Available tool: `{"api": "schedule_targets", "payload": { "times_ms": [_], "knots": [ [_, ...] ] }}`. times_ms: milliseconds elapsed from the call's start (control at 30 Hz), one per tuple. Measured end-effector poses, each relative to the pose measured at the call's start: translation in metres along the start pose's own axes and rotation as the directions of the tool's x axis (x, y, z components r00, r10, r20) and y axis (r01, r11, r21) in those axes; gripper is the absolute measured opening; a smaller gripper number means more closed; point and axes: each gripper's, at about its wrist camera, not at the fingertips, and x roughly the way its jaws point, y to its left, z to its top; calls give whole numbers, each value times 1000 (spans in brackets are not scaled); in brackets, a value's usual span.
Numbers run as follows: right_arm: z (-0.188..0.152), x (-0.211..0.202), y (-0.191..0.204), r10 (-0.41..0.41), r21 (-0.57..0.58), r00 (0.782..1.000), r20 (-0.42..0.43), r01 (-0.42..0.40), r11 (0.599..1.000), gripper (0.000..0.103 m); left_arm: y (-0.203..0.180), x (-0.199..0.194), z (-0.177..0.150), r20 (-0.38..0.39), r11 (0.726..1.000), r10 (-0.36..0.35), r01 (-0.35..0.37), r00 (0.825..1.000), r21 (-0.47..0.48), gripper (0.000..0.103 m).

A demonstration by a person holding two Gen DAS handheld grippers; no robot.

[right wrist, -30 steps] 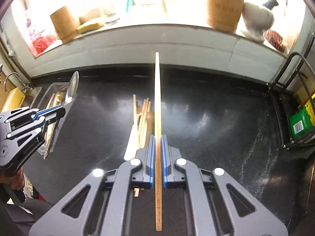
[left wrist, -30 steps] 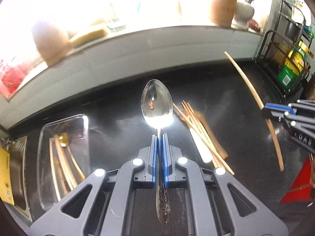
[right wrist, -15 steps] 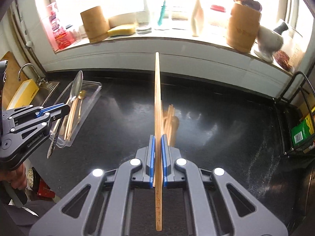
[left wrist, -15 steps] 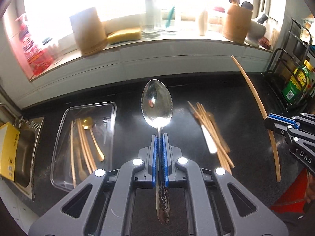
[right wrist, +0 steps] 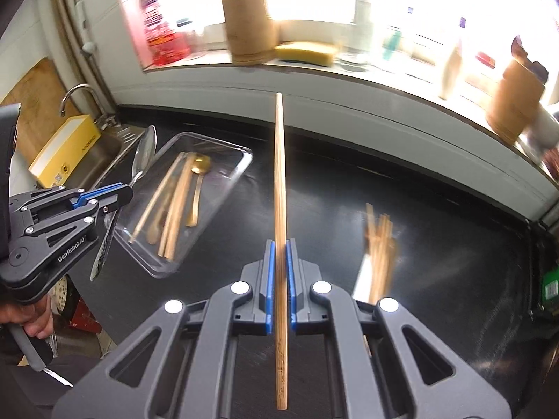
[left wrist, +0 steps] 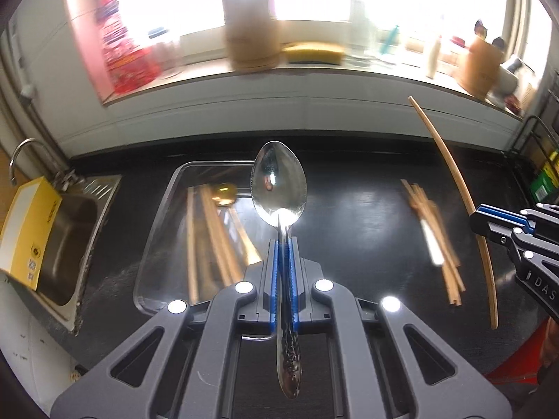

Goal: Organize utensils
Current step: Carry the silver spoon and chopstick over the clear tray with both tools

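Both claws are gripping utensils above the black desk. Over on the left, the left claw is clamping its blue pads tight on the neck of a silver spoon, whose bowl is pointing forward and whose patterned handle is sticking back between the grey arms. That spoon is hanging over the near right part of a clear plastic tray sitting on the desk. Inside the tray a gold spoon and a few wooden chopsticks are lying lengthwise.

Meanwhile the right claw is squeezing a single wooden chopstick in the lower half of its length, the stick pointing straight ahead toward the windowsill. It is held in the air to the right of the tray, clear of it.

Farther right, a loose pile of chopsticks is lying on the desk, blurred, with something pale beside it. Left of the tray a steel sink is holding a yellow box.
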Motion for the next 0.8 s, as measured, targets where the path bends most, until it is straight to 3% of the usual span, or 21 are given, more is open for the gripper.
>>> {"api": "schedule_targets", "payload": {
  "times_ms": [433,800],
  "knots": [
    [61,70,113,127,-79,991,-43,-130,988,7,106,26,-3,-50,993,66,-70,997,-96,5],
    [80,117,140,142,-85,983,-119,-152,985,7,131,65,9,-89,993,33,-43,995,-113,5]
  ]
}}
